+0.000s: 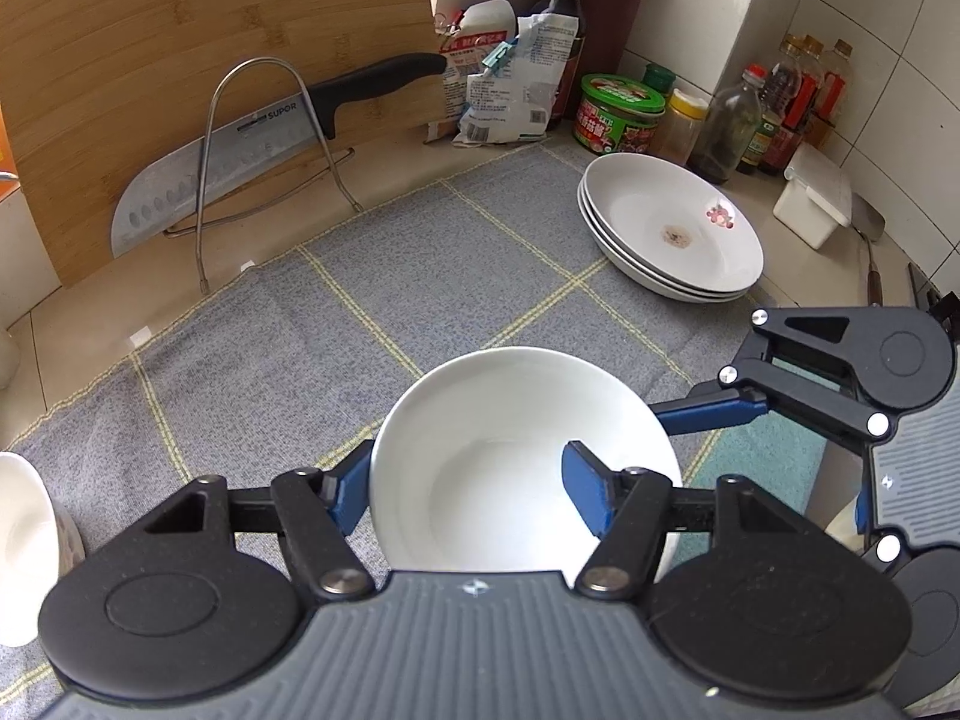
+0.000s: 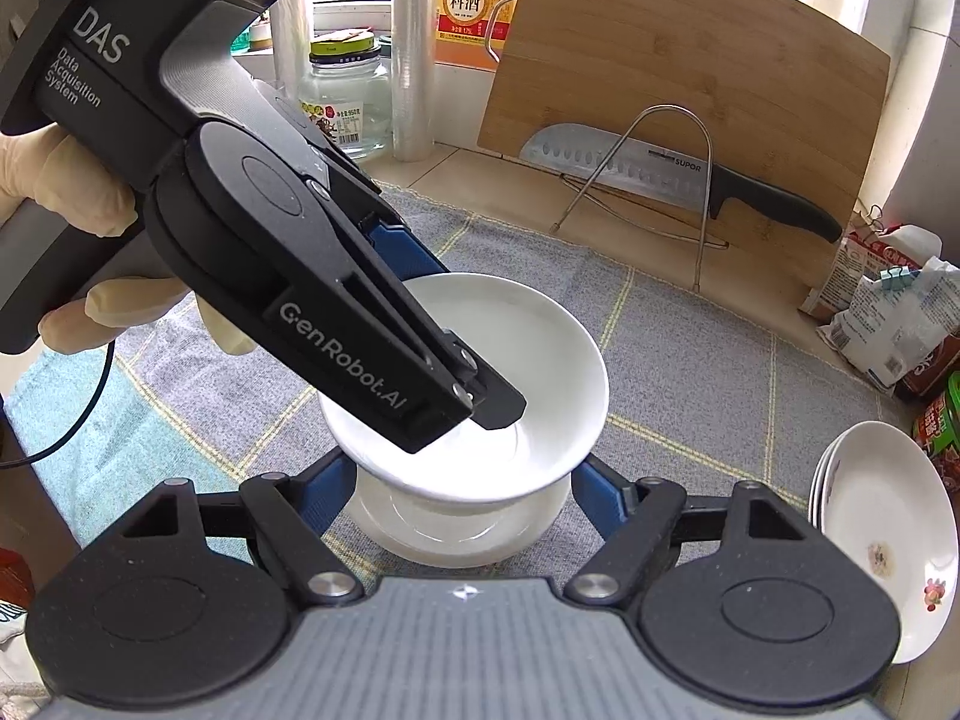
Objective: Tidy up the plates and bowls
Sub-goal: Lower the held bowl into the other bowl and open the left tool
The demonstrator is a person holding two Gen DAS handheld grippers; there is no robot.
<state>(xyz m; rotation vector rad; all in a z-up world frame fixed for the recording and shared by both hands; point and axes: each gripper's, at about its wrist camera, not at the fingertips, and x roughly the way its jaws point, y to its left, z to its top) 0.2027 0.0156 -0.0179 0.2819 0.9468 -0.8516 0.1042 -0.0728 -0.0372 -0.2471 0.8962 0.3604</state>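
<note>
Grey checked cloth (image 1: 420, 276) covers the counter. At the near edge of the left wrist view the left gripper (image 1: 468, 462) straddles the upper bowl (image 1: 510, 420): one blue finger lies against the outer wall and the other sits well inside, so the jaws stand parted and do not pinch. In the right wrist view the right gripper (image 2: 462, 474) clamps the lower bowl (image 2: 456, 528) from both sides. The upper bowl sits tilted in it, and its seating is hidden. A gloved hand (image 2: 60, 192) grips the left tool. Bare cloth lies beyond the bowls. The plate stack (image 1: 672, 228) sits at centre right, near the cloth's edge. At upper left, the knife (image 1: 240, 168) and wire rack (image 1: 264, 120) lean on the cutting board (image 1: 180, 60). A white object (image 1: 24, 540) is cut off at lower left.
</note>
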